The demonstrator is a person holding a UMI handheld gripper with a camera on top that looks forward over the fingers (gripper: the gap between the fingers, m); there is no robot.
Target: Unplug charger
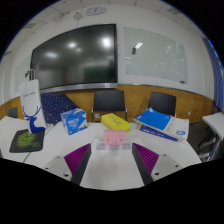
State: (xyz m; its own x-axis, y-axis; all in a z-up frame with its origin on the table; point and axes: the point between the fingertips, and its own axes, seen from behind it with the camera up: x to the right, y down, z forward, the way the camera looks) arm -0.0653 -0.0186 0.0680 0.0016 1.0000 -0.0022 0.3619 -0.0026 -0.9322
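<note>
Two fingers of gripper point(112, 165) apart (nothing between), white table point(112, 170), blue box point(160, 123) beyond.

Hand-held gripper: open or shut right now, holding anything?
Hand-held gripper: open, holding nothing; its fingers sit apart above the white table.

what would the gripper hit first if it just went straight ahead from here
Probably the small pink-and-white box lying on the white table just ahead of the open gripper, roughly centred between its fingers. Past it sits a yellow box. Depth is hard to judge, so the gripper might pass above it.
</note>
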